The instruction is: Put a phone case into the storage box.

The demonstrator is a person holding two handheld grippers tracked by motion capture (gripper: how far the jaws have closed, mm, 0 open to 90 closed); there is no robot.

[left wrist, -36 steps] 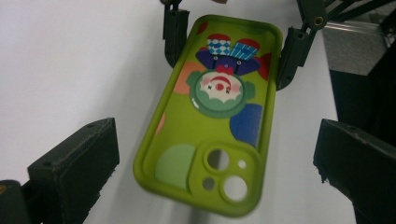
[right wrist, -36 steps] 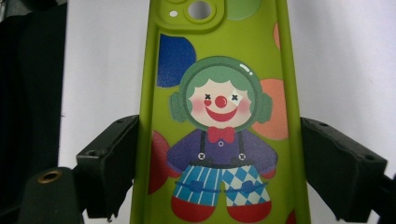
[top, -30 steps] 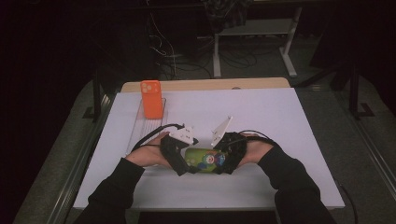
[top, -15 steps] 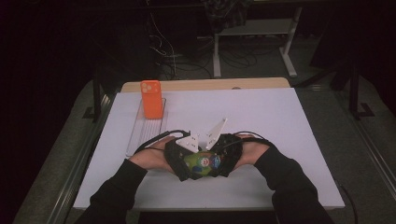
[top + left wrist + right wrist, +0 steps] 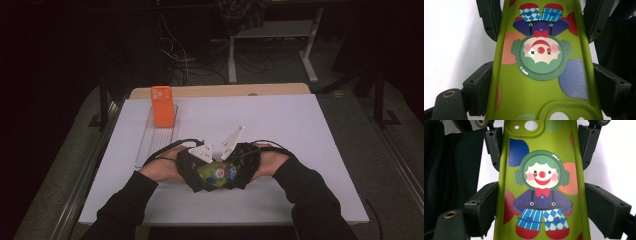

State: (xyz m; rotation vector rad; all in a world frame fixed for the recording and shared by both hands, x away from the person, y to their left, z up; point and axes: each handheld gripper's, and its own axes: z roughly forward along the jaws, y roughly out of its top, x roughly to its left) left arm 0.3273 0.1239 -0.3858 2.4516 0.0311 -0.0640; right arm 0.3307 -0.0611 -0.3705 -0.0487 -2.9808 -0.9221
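A green phone case (image 5: 217, 174) printed with a clown lies low over the white table top, held between both hands. My left gripper (image 5: 194, 169) comes in from the left and my right gripper (image 5: 241, 167) from the right, facing each other. In the left gripper view the case (image 5: 541, 75) runs up between the jaws, whose pads (image 5: 485, 82) touch its long edges; these jaws have just been closing on it. In the right gripper view the case (image 5: 541, 182) sits the same way, with the pads (image 5: 486, 200) pressed on its sides. The opposite gripper's jaws grip the case's far end in each view.
An orange phone-shaped block (image 5: 162, 106) stands upright at the back left, on a clear tray (image 5: 150, 145). The white table top (image 5: 310, 135) spreads to the right and behind the hands. Dark floor, cables and a table frame lie beyond the far edge.
Both hands stay in nearly the same spot with the case between them. The left gripper's grey plate has tipped slightly toward the right one.
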